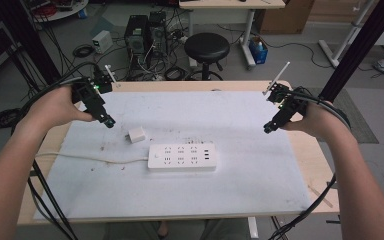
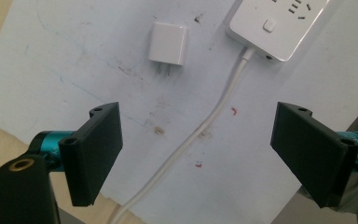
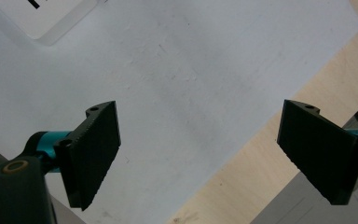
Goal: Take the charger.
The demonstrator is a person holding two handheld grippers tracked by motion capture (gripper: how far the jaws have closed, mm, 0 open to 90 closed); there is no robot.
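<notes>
Two grippers, both empty with jaws spread wide: left gripper (image 1: 109, 121) hangs near the small white square plug-in charger (image 1: 137, 134), right gripper (image 1: 269, 128) sits well off over the right side of the white sheet (image 1: 260, 170) covering the wooden table (image 1: 325, 165).

Charger lies flat on the sheet, prongs out to the side, just beside the rear-left corner of the white rectangular power strip (image 1: 182, 157), not touching it. In the left gripper view the charger (image 2: 168, 43) is ahead of the jaws, strip's white cable (image 2: 200, 133) running between them.

Risks, my read:
- Charger is low and slick; a flat pinch could skate it across the sheet.
- Left jaws could snag the cable on descent and drag the strip.
- Unbraced strip would shift under insertion force; right gripper should pin it.

Count: one charger, one strip, one cable, two grippers.
</notes>
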